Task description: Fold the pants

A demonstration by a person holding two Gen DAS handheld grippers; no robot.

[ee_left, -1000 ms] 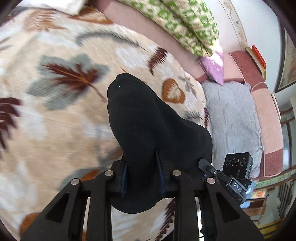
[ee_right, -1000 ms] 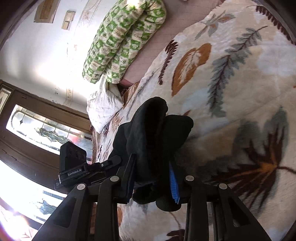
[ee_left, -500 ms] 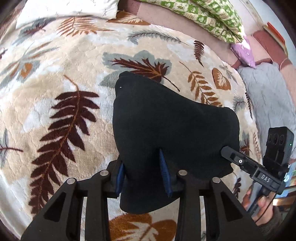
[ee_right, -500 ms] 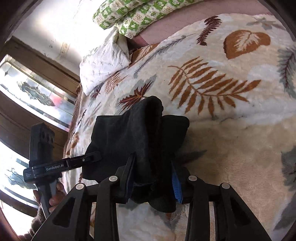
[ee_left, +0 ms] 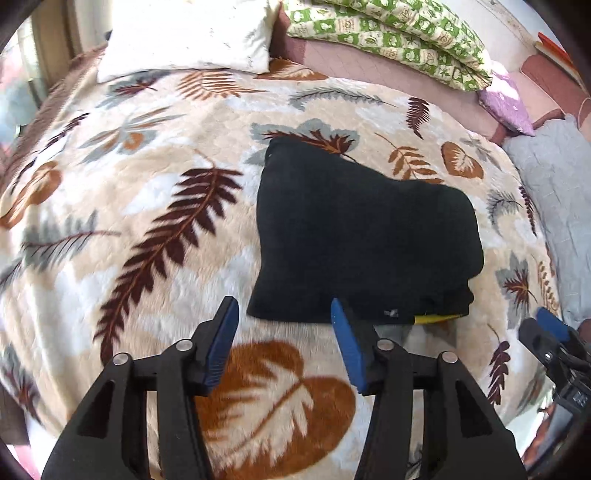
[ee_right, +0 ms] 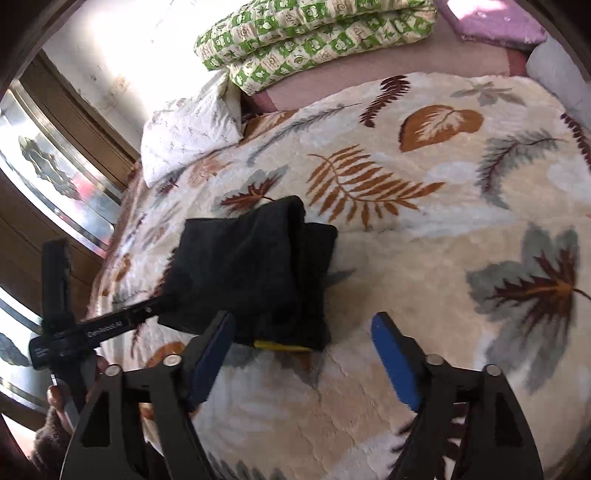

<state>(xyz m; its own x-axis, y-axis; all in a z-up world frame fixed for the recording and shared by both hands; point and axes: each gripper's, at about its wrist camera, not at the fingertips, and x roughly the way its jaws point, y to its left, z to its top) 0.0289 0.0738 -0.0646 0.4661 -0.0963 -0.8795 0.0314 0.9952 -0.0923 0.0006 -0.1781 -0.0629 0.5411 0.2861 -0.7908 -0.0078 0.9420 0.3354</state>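
You can read "GenRobot.AI" on the left tongs [ee_right: 88, 328]. Both your left tongs [ee_left: 284, 345] and right tongs [ee_right: 303, 360] stand wide and hold nothing. The folded black pants [ee_left: 362, 236] lie on the leaf-pattern blanket [ee_left: 147, 206], just beyond the fingertips.

Pants [ee_left: 354, 236]: lying on blanket [ee_left: 155, 206], mid-bed.
Pillow [ee_left: 184, 37]: behind pants, left.
Quilt [ee_left: 388, 33]: behind pants, right.
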